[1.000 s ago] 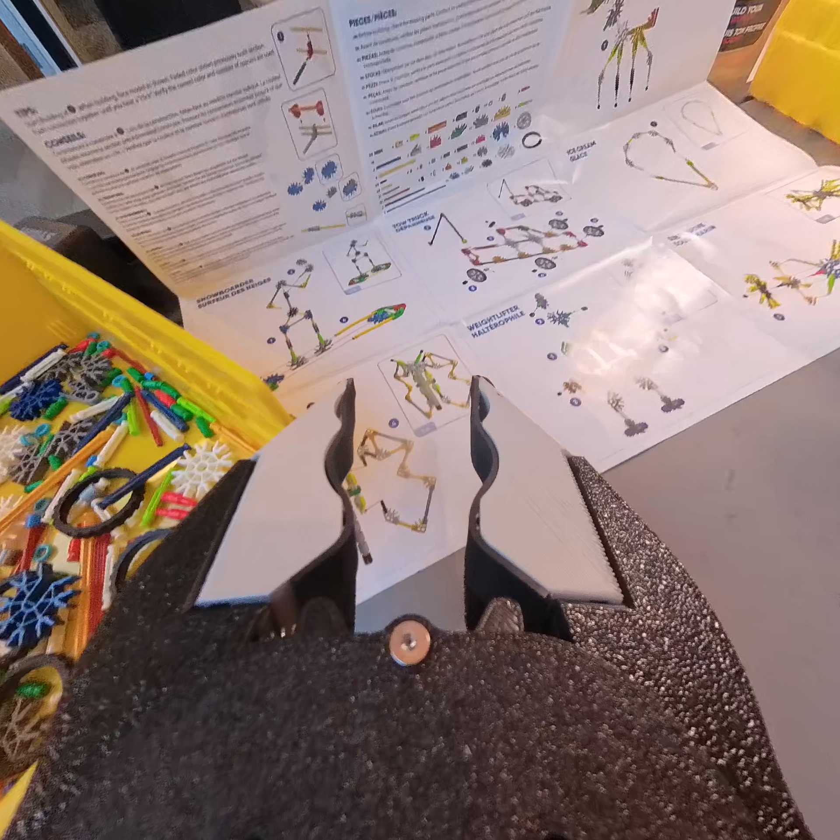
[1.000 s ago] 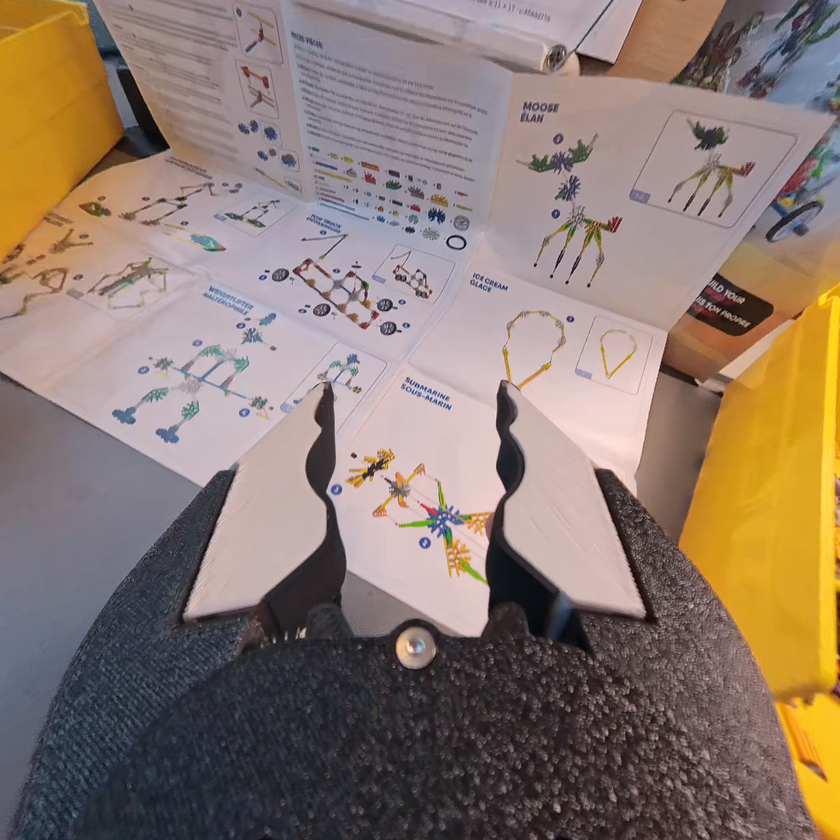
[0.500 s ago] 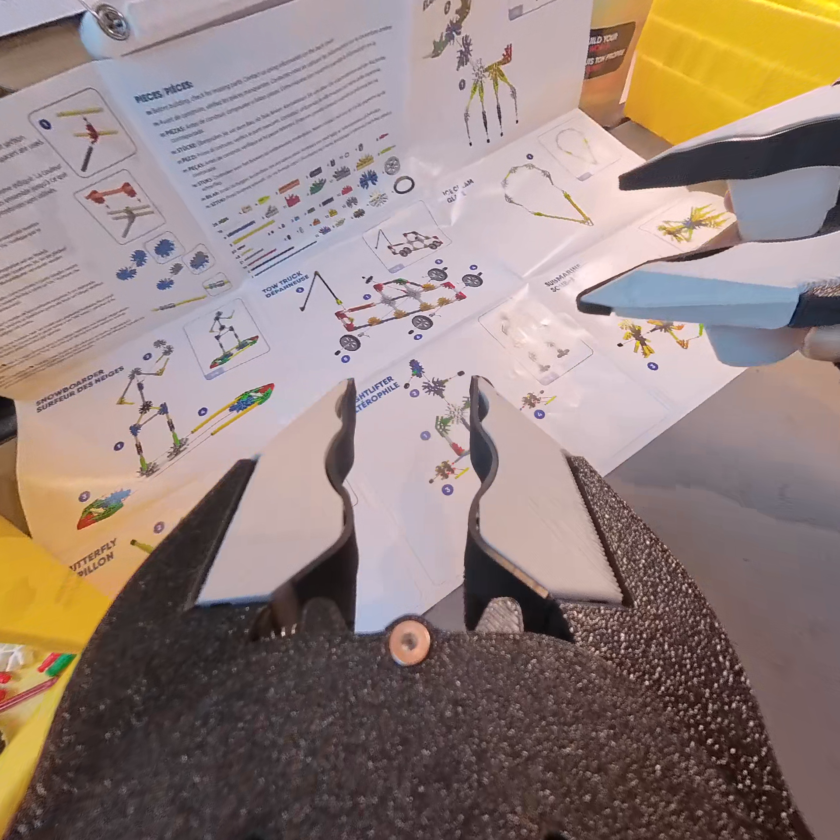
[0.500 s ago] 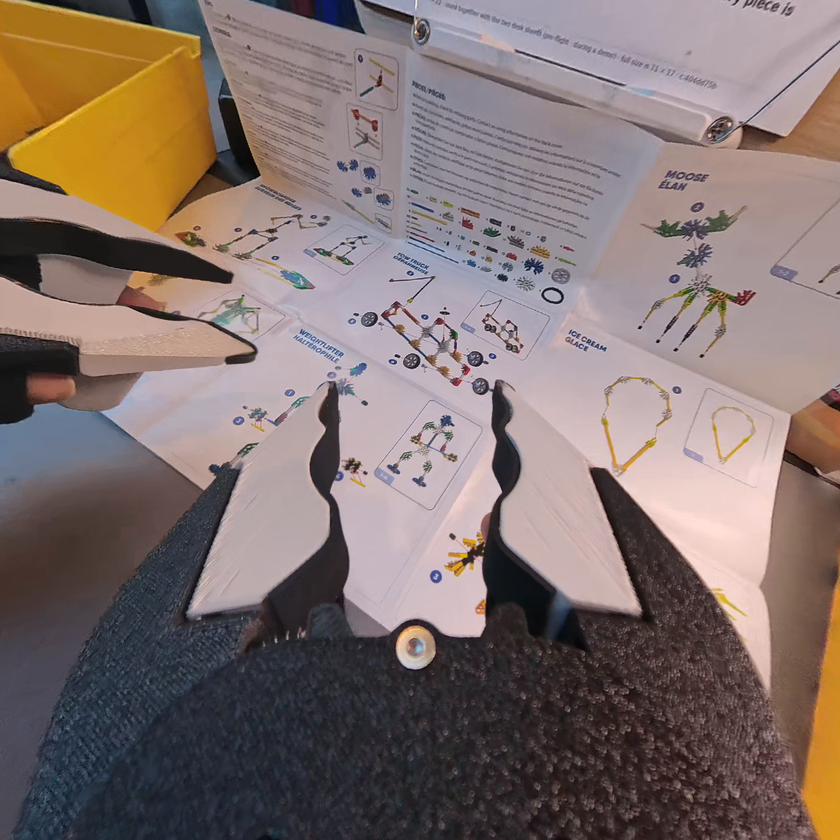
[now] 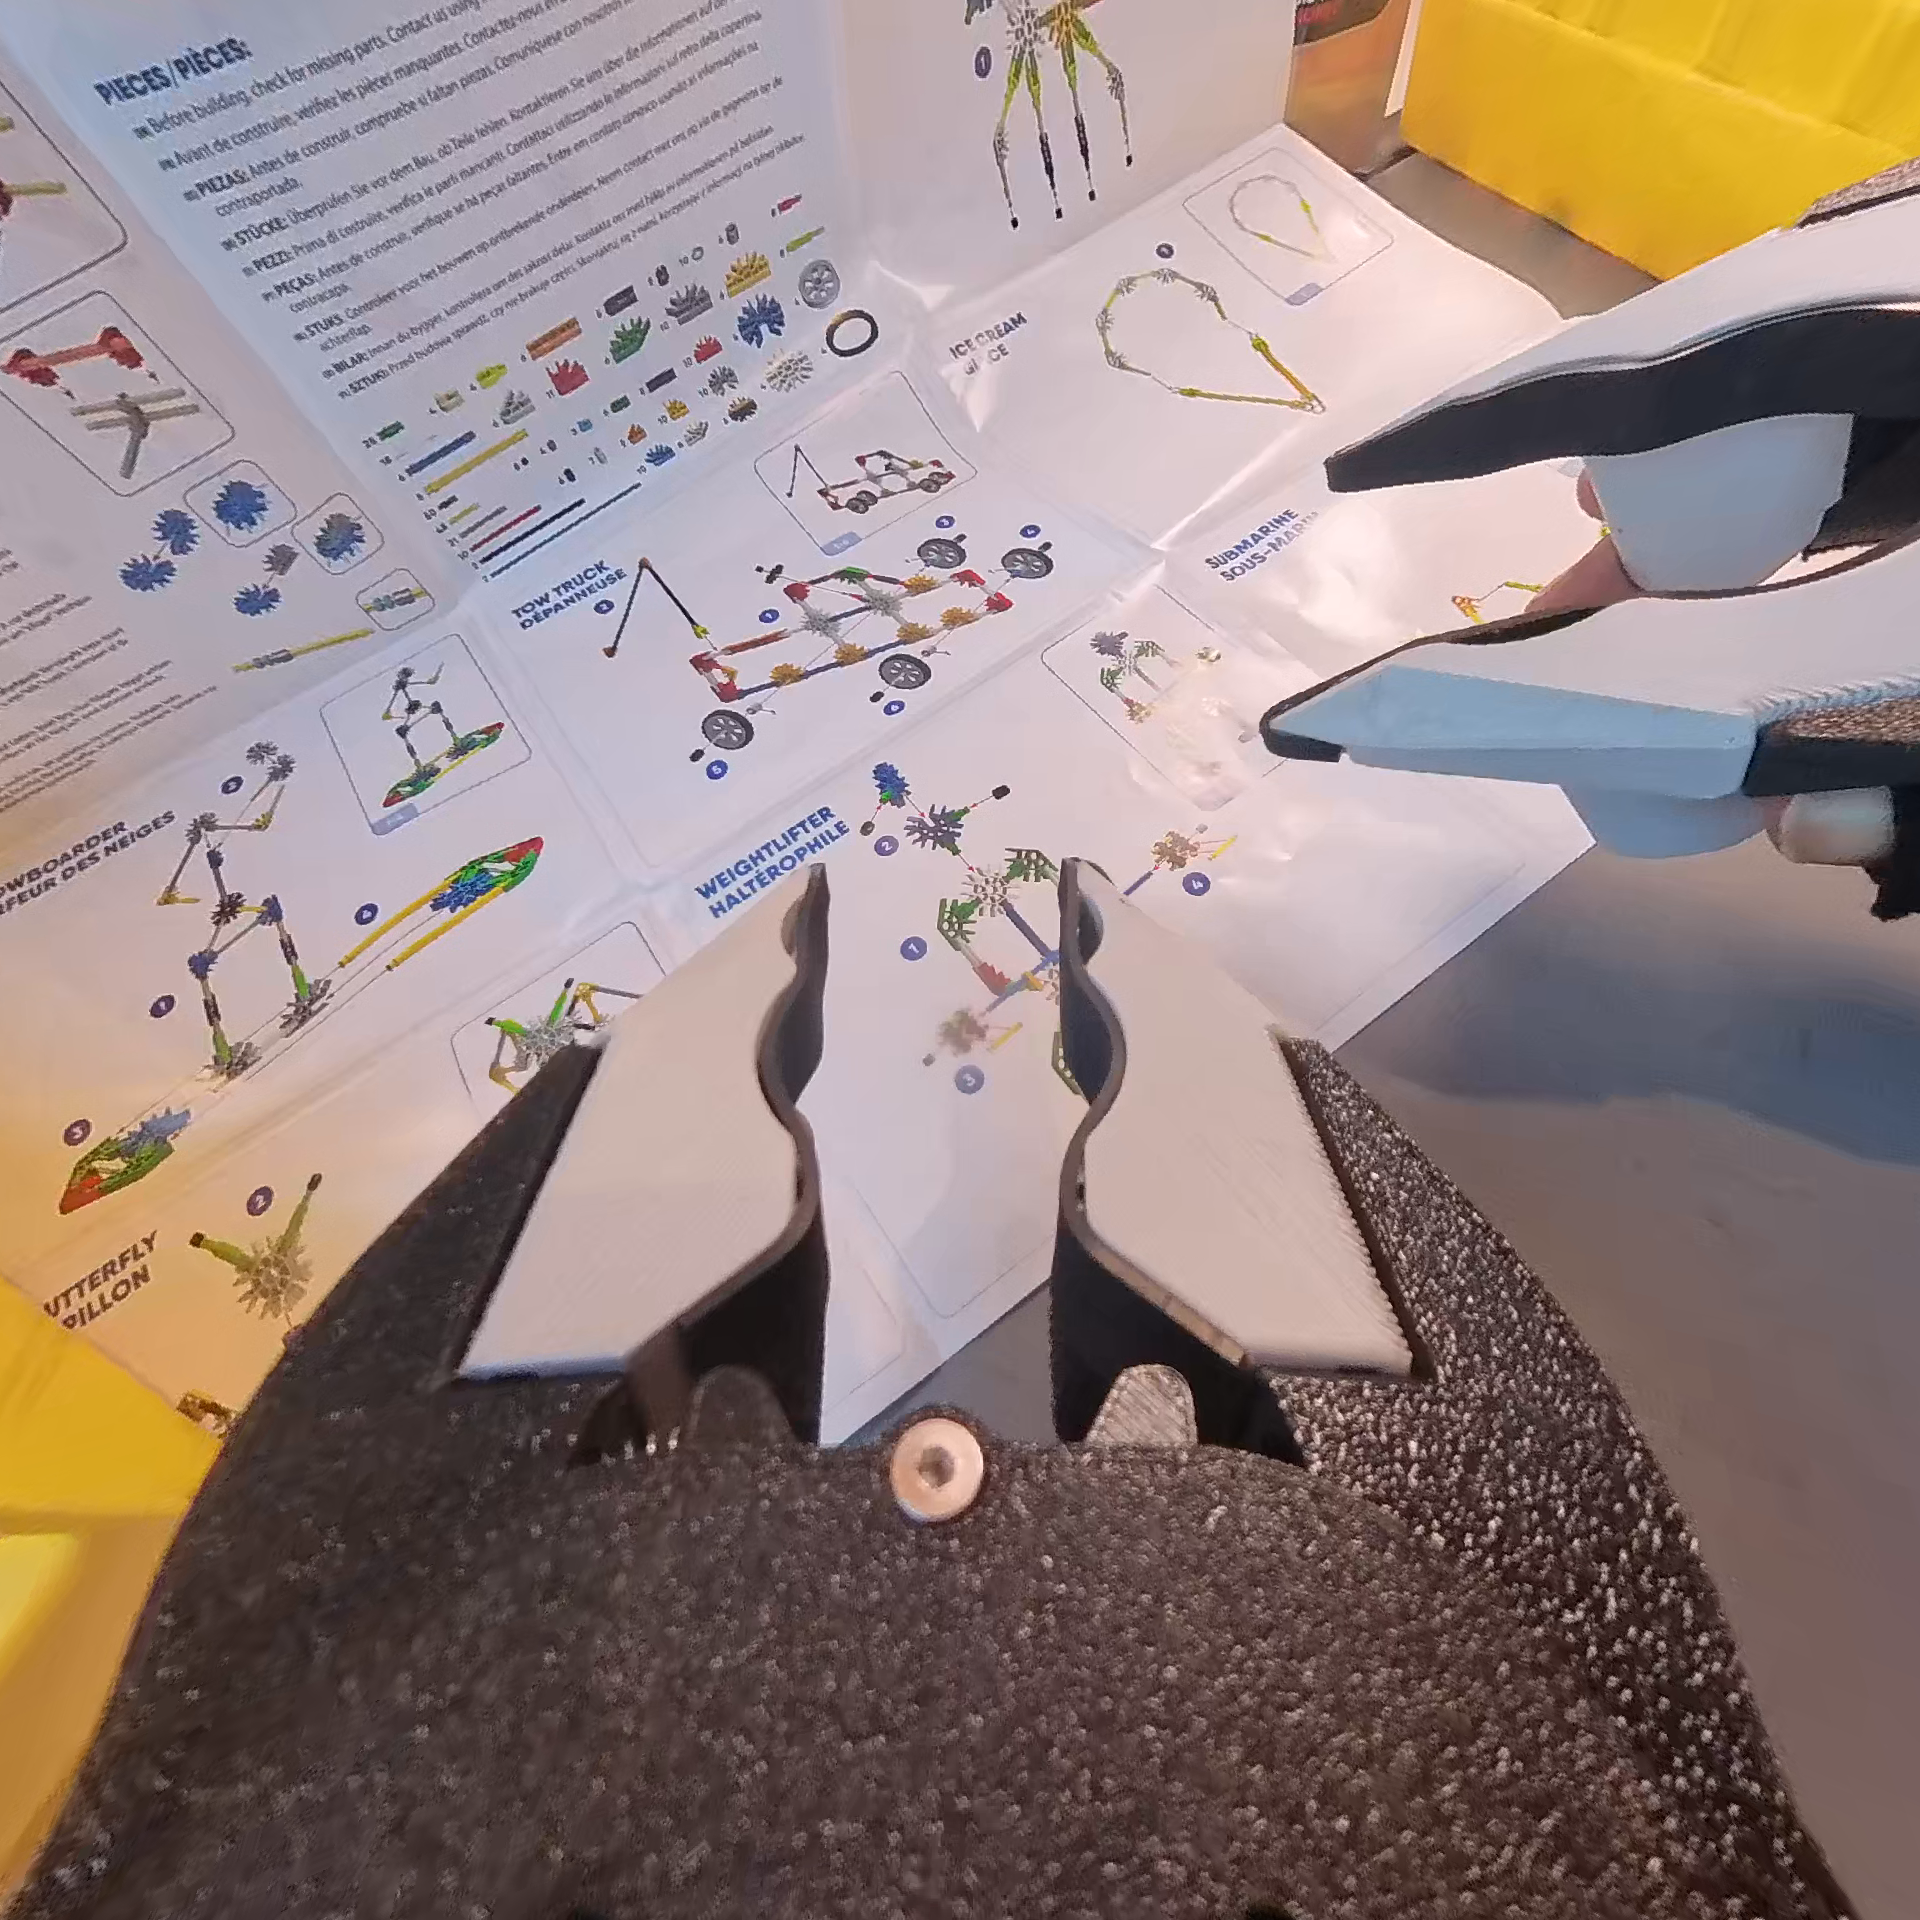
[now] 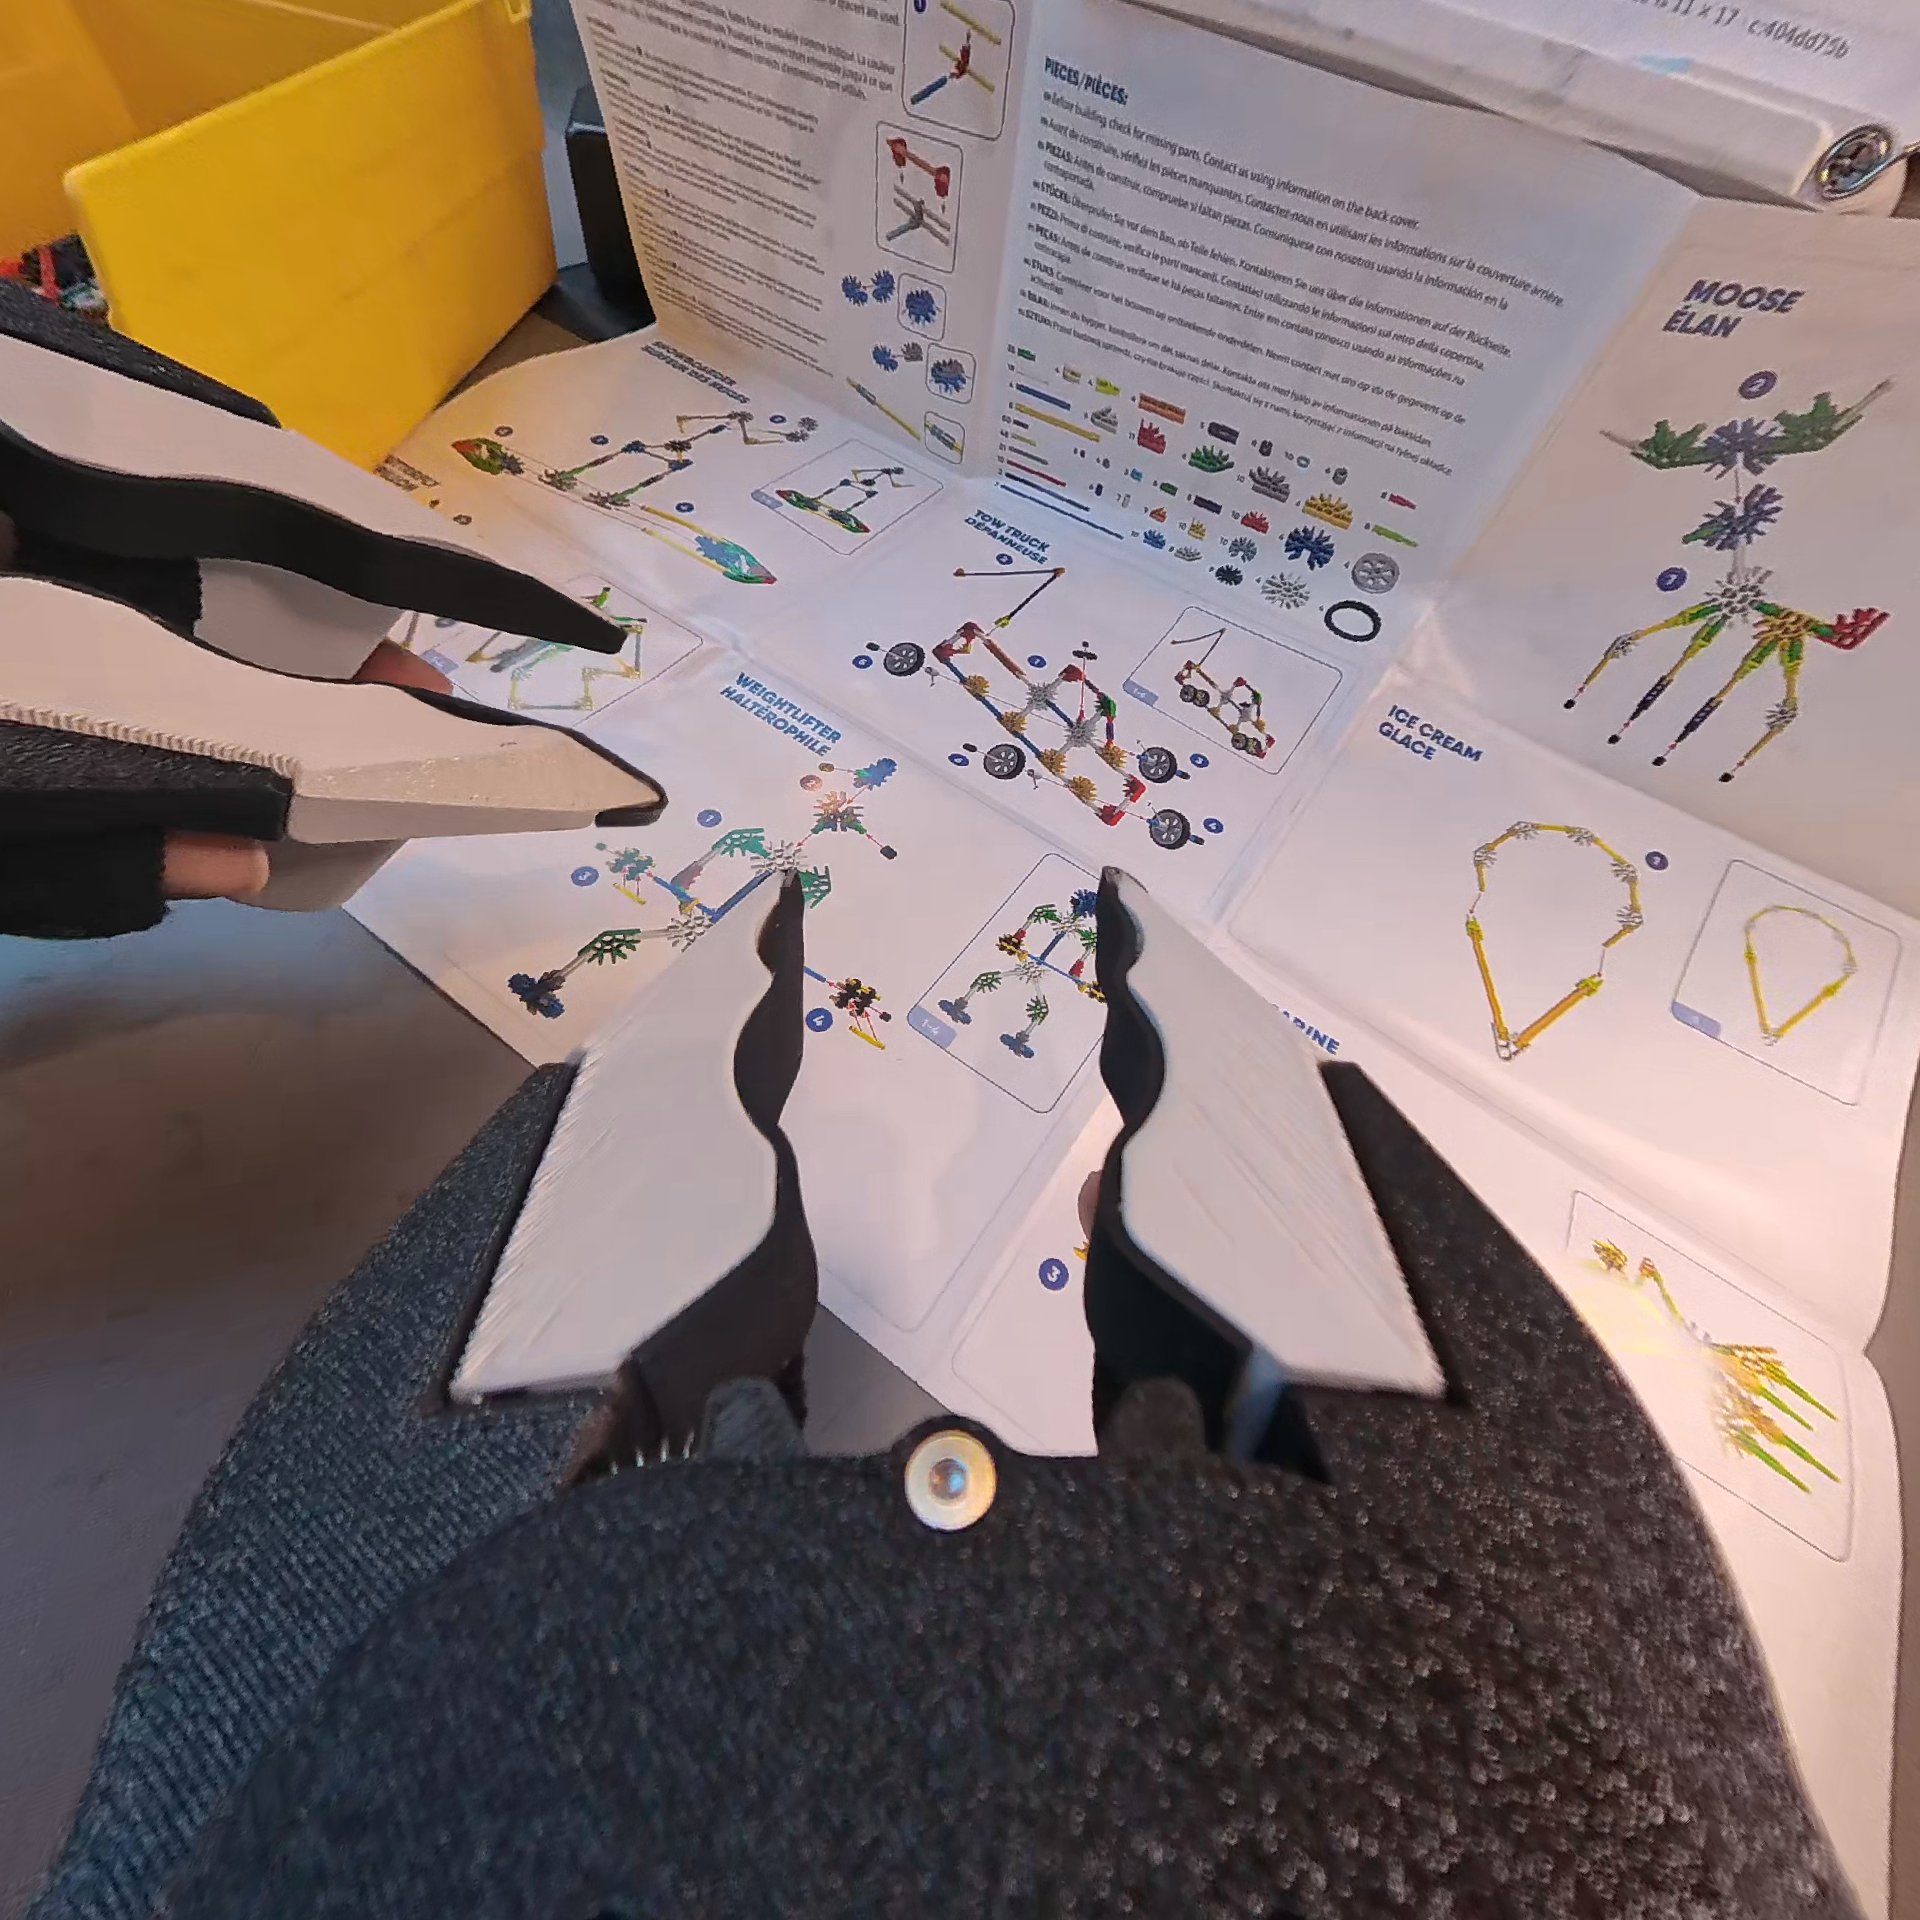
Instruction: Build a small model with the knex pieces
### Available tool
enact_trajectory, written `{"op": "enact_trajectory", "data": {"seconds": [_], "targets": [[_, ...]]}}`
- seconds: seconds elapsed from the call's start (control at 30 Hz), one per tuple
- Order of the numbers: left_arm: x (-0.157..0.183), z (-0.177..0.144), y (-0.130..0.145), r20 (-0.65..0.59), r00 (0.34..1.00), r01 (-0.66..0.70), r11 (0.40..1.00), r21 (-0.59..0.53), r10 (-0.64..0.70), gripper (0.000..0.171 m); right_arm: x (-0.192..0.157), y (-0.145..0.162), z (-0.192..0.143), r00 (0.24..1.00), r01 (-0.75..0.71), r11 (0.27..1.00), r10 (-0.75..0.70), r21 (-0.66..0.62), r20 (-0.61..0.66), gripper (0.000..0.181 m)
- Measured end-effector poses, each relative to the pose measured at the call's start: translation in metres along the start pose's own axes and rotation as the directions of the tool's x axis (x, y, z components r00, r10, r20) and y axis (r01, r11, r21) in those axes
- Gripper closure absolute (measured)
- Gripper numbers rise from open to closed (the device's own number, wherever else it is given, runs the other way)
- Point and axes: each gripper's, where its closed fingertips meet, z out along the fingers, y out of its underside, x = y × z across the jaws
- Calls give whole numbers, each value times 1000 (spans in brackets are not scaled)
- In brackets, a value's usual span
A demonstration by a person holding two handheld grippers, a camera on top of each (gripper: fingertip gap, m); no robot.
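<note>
A large white instruction sheet (image 5: 644, 582) with coloured drawings of toy models lies unfolded on a grey table, its back panels standing upright. It also shows in the right wrist view (image 6: 1299, 790). My left gripper (image 5: 940, 888) is open and empty, hovering over the sheet's near middle. My right gripper (image 6: 945, 878) is open and empty over the same area. Each gripper shows in the other's view, the right one (image 5: 1299, 603) at the right and the left one (image 6: 639, 717) at the left. Both hover close together above the sheet.
A yellow bin (image 6: 312, 218) stands at the left, with a corner of it in the left wrist view (image 5: 62, 1455). Another yellow bin (image 5: 1621, 114) stands at the far right. Bare grey table (image 5: 1662, 1195) lies in front of the sheet. A white bar with a screw (image 6: 1714, 135) sits behind.
Both grippers have swung inward over the sheet's middle and come closer together. The left one left the bin of coloured parts behind. Both stayed open.
</note>
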Motion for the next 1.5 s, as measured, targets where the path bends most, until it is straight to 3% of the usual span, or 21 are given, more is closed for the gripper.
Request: {"op": "enact_trajectory", "data": {"seconds": [0.23, 0.47, 0.9, 1.07, 1.3, 1.5], "targets": [[-5, 1, 4, -3, 999, 36, 999, 0, -36, 131, 0, -10, -5, 1000, -4, 998, 2, 70, 23, 130], [-21, -6, -1, 27, 999, 46, 999, 22, -46, 132, 10, -9, -1, 997, -73, 994, 71, 81, 33, 147], [-44, -18, 5, 29, 996, 81, 996, 25, -81, 135, 2, -7, 34, 996, -63, 998, 61, 24, 62, 148], [-47, -18, 7, 28, 995, 91, 996, 25, -92, 137, 14, -19, 61, 998, -45, 999, 44, 23, 33, 162], [-53, -16, 11, 35, 995, 94, 995, 17, -95, 140, 30, -2, 108, 999, 10, 988, -5, -155, 35, 165], [-62, -9, 20, 35, 994, 102, 995, -4, -102, 141, 35, 7, 114, 999, 46, 982, -42, -182, 24, 167]]}}
